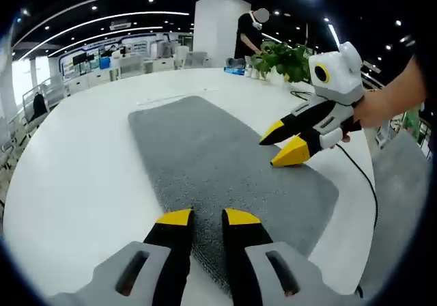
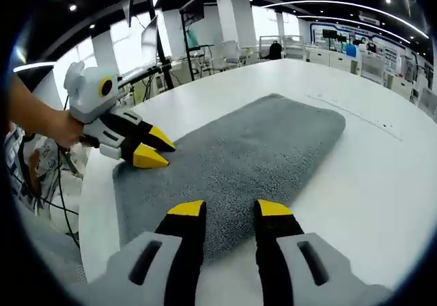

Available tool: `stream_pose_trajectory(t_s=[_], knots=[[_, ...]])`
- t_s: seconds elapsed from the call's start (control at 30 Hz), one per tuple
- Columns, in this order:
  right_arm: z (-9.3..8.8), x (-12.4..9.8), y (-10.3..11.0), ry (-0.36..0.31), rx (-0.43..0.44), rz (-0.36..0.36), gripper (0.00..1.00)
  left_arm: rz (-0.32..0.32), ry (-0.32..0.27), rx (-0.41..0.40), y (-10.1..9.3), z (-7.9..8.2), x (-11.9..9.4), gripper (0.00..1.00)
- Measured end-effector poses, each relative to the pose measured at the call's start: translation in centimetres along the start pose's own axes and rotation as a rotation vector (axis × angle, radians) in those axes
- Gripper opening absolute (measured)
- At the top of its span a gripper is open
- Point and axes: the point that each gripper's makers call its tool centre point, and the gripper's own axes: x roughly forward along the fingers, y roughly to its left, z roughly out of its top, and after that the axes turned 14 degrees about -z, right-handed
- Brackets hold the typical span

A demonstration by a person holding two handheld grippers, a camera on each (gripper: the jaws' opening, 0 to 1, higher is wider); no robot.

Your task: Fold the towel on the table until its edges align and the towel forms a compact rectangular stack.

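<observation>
A grey towel [image 1: 218, 162] lies flat and unfolded as a long rectangle on the white table [image 1: 82, 176]. In the left gripper view my left gripper [image 1: 208, 217] hovers open over the towel's near end, nothing between its yellow tips. My right gripper [image 1: 281, 144] comes in from the right, open, just above the towel's right edge. In the right gripper view the towel [image 2: 252, 149] stretches away to the upper right. My right gripper [image 2: 230, 209] stands open over its near edge. The left gripper [image 2: 156, 149] is at the towel's left end, held by a hand.
A potted plant [image 1: 287, 59] and a person [image 1: 249, 26] stand at the table's far side beside a white pillar [image 1: 218, 26]. A black cable [image 1: 362, 176] trails over the table's right edge. The table [image 2: 382, 183] is bare white around the towel.
</observation>
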Motion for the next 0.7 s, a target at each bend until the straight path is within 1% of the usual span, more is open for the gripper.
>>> stream_pose_trajectory(t_s=[0.03,0.07,0.13,0.2,0.27,0.33,0.4,0.47,0.6,0.7], knots=[[-0.2,0.1,-0.2,0.007,-0.021,-0.007,0.23,-0.006,0.000,0.006,-0.1,0.0,0.0,0.17],[0.1,-0.1,0.1,-0.008,-0.006,0.000,0.23,-0.010,0.000,-0.010,0.0,-0.3,0.0,0.16],[-0.1,-0.2,0.0,0.010,-0.002,-0.009,0.22,-0.006,-0.013,-0.030,0.1,-0.3,-0.2,0.16],[-0.3,-0.4,-0.1,0.022,0.001,-0.014,0.22,0.000,-0.012,-0.035,0.0,-0.4,-0.3,0.15],[-0.4,-0.3,-0.2,0.031,-0.003,-0.014,0.22,0.009,-0.006,-0.032,-0.5,-0.5,-0.4,0.15],[-0.6,-0.3,-0.2,0.044,-0.047,-0.005,0.21,0.012,0.005,-0.024,-0.9,-0.6,-0.4,0.15],[-0.6,-0.4,-0.3,0.049,-0.070,0.001,0.21,0.020,0.002,-0.031,-1.0,-0.7,-0.3,0.14],[-0.8,-0.5,-0.5,0.054,-0.065,0.002,0.21,0.025,-0.002,-0.048,-1.2,-0.8,-0.3,0.14],[-1.3,-1.0,-0.7,0.047,-0.061,-0.006,0.21,0.036,0.000,-0.038,-1.8,-0.8,0.0,0.14],[-1.6,-1.1,-0.8,0.035,-0.055,-0.009,0.21,0.041,0.003,-0.039,-2.0,-0.8,0.2,0.14]])
